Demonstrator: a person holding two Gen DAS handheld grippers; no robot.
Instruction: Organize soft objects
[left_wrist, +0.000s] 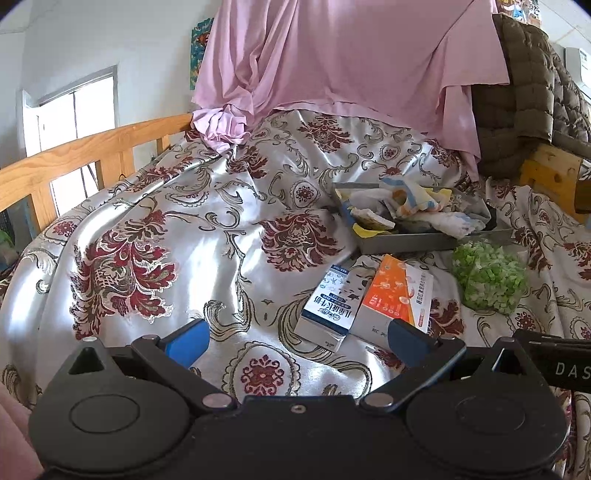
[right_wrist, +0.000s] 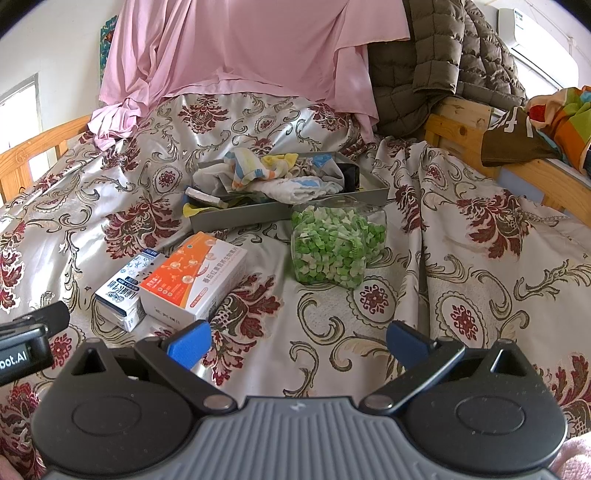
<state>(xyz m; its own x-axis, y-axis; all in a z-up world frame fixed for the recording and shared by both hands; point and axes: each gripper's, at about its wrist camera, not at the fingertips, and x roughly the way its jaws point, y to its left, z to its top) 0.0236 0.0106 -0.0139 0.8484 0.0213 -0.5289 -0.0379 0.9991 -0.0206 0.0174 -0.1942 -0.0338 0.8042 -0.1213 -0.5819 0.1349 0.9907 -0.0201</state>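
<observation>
A clear jar of green and white bits (right_wrist: 338, 245) stands at one o'clock from an orange box (right_wrist: 194, 282), which touches a blue-and-white carton (right_wrist: 123, 291) at its nine o'clock on the patterned bedspread (right_wrist: 461, 280).

Counts, both views:
- 2 hand-held grippers: left hand-held gripper (left_wrist: 297, 338), right hand-held gripper (right_wrist: 299, 341), each with 2 blue fingertips, spread wide.
- 1 grey tray (right_wrist: 236, 216) with a heap of small cloths (right_wrist: 273, 177); number of cloths can't be told.
- 2 cartons: blue-white carton (right_wrist: 120, 291), orange-white carton (right_wrist: 194, 284), touching.
- 1 clear jar of green pieces (right_wrist: 338, 245).
- 1 pink sheet (right_wrist: 240, 51).
- 1 quilted jacket (right_wrist: 436, 62).
- 1 patterned bedspread (right_wrist: 461, 280).
</observation>
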